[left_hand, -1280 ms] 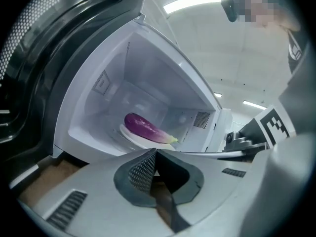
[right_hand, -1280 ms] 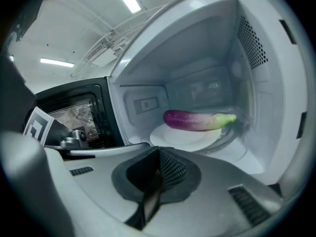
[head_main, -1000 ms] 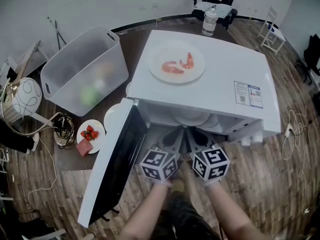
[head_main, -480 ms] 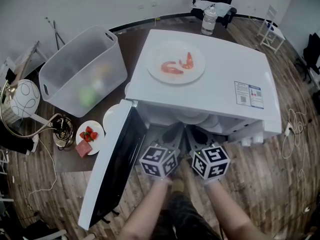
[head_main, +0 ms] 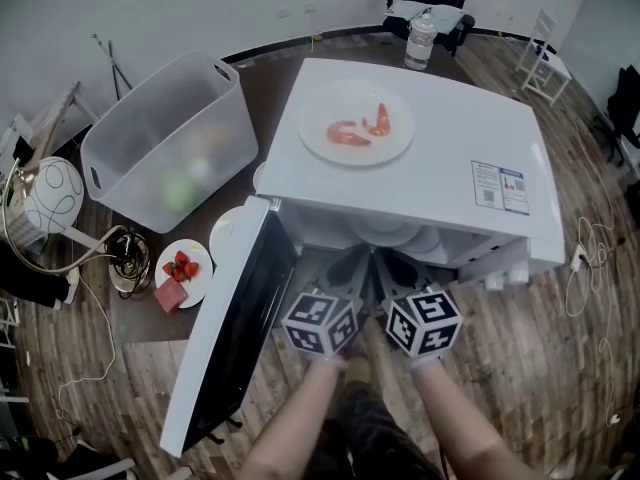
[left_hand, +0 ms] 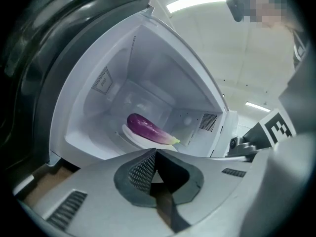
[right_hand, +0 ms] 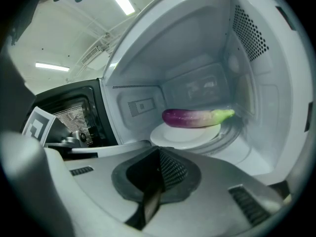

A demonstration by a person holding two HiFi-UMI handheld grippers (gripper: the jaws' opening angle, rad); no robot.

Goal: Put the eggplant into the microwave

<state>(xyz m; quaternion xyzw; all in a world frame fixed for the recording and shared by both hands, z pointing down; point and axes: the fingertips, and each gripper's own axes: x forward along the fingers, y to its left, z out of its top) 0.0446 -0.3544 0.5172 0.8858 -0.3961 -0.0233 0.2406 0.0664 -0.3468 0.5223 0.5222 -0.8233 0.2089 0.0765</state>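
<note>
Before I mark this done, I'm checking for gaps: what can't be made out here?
Head view: the eggplant is hidden under the top of the microwave.
Head view: contents of the bin blur behind its frosted walls.
Head view: print on the label is too small.

Left gripper [left_hand: 155, 156], right gripper [right_hand: 159, 153]: pale grey moulded shells, slotted vents, dark rubber collars, mesh-textured pads. Each bears a white marker cube [head_main: 320, 325] with black squares. Forearms [head_main: 296, 423] unsleeved.

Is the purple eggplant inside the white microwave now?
Inside. The purple eggplant lies on a white plate within the white microwave, whose door hangs open.
</note>
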